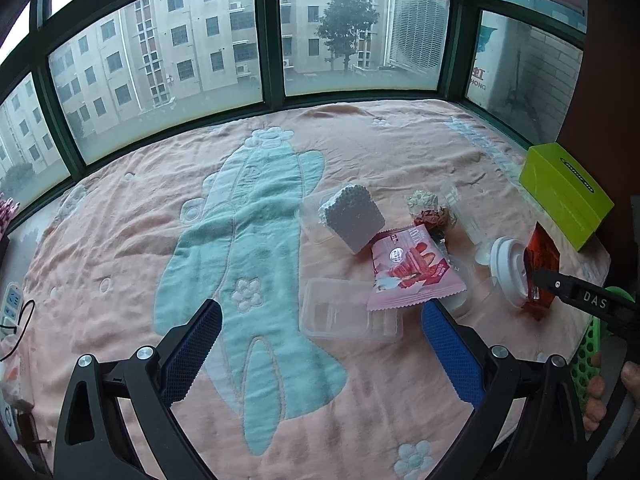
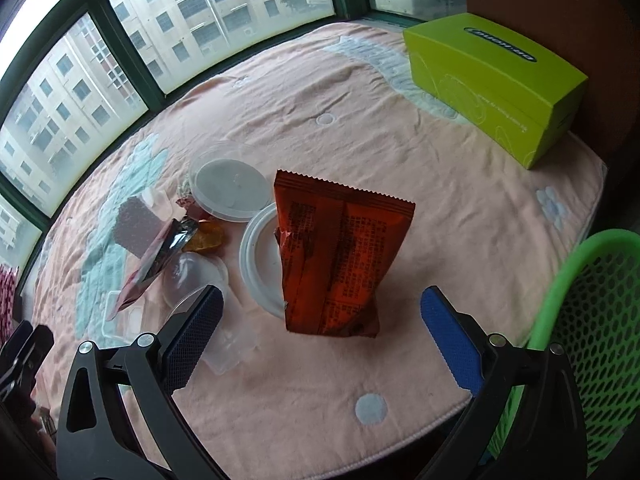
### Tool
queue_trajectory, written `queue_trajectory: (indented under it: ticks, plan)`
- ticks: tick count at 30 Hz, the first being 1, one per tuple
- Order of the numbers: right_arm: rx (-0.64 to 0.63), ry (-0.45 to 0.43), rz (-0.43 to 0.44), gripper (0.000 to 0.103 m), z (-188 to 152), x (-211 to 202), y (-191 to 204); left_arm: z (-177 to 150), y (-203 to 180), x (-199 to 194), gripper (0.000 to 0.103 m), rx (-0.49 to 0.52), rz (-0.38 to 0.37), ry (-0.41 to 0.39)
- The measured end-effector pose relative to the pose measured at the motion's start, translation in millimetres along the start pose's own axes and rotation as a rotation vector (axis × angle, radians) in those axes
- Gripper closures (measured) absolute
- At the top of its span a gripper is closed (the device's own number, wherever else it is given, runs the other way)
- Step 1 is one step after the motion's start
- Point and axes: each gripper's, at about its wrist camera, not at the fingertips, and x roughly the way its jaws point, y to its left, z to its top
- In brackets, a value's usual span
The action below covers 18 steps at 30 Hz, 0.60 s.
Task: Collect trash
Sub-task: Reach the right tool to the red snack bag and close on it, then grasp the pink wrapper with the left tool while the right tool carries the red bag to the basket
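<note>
2 close wrist views, shared blanket (image 1: pixel 280 160)

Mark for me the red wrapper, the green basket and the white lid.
red wrapper (image 2: pixel 344 264), right wrist view, middle of its printed back.
green basket (image 2: pixel 600 320), right wrist view, perforated side wall.
white lid (image 2: pixel 256 256), right wrist view, bare left rim.

Left hand-held gripper (image 1: pixel 320 344) gapes wide over pink wrapper (image 1: pixel 412 276) and clear tray (image 1: pixel 340 312).

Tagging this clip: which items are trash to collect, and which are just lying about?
Trash job:
red wrapper
pink wrapper
white lid
clear tray
foam block
green basket

Lying about:
green tissue box
pink blanket
</note>
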Motion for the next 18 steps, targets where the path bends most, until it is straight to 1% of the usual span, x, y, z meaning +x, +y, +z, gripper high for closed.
queue_trajectory:
  ticks: [2,5,7,9,10,13,15,17,18]
  plan:
    - [0.009,0.011,-0.004,0.006,2.9,7.4,-2.6,-1.3,1.1,2.3,0.006,0.005,-0.017,0.002]
    - [0.013,0.027,-0.013,0.010,5.3,17.1,-4.4,-3.1,0.8,7.1,0.006,0.013,-0.046,0.008]
    - [0.016,0.033,-0.018,0.012,6.2,21.2,-6.7,-5.0,-3.3,11.5,0.006,0.041,-0.050,0.016]
    - [0.023,0.041,-0.010,0.019,6.7,23.5,-8.0,-5.9,-8.8,15.7,0.006,0.068,-0.063,0.022]
    - [0.026,0.044,-0.007,0.021,7.4,24.5,-8.6,-6.2,-12.2,17.8,0.006,0.083,-0.072,0.024]
    - [0.027,0.045,-0.011,0.029,8.7,25.9,-11.0,-6.2,-29.0,24.5,0.006,0.154,-0.095,0.021]
    - [0.029,0.048,-0.008,0.035,8.5,26.3,-12.2,-6.2,-39.0,29.5,0.007,0.201,-0.100,0.011]
    - [0.033,0.052,-0.008,0.043,8.3,26.5,-13.7,-4.8,-47.4,36.6,0.007,0.232,-0.102,0.016]
    - [0.037,0.051,-0.007,0.043,8.1,25.7,-14.8,-3.8,-51.2,39.9,0.008,0.243,-0.107,0.016]
